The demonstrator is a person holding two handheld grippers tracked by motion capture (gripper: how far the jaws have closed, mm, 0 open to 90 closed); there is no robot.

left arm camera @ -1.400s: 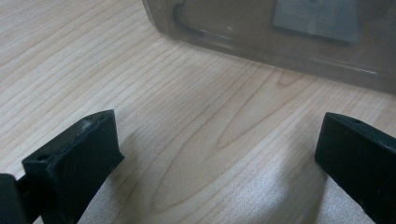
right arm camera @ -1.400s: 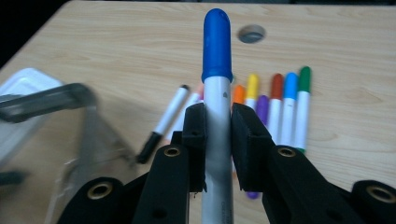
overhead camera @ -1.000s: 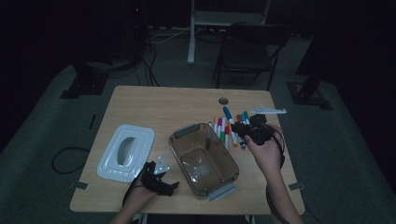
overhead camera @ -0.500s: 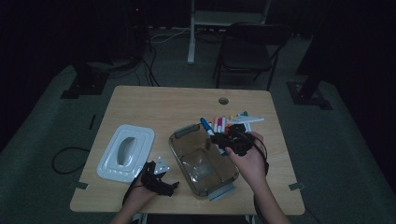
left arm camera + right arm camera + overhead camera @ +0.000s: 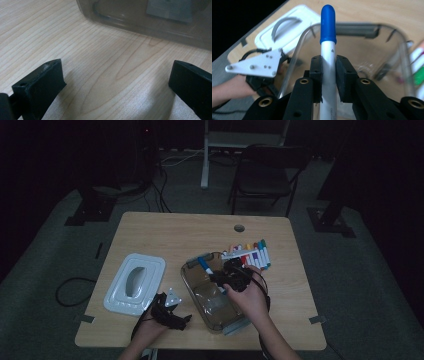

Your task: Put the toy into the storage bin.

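Observation:
My right gripper (image 5: 328,75) is shut on a white marker with a blue cap (image 5: 328,50), which sticks out past the jaws. In the high view that gripper (image 5: 219,279) holds the marker (image 5: 204,264) over the clear plastic container (image 5: 192,290) at the table's middle front. A row of several coloured markers (image 5: 250,255) lies just behind the container on the right. My left gripper (image 5: 181,319) rests on the table left of the container. Its jaws (image 5: 115,82) stand open over bare wood, with the container wall (image 5: 150,22) just ahead.
A white lid (image 5: 134,282) with a grey handle lies flat at the front left of the table. A round cable hole (image 5: 239,228) sits near the far edge. A dark chair (image 5: 270,170) stands behind the table.
My right gripper has carried the blue-capped marker leftward from the marker row to above the container. The left gripper has stayed where it was.

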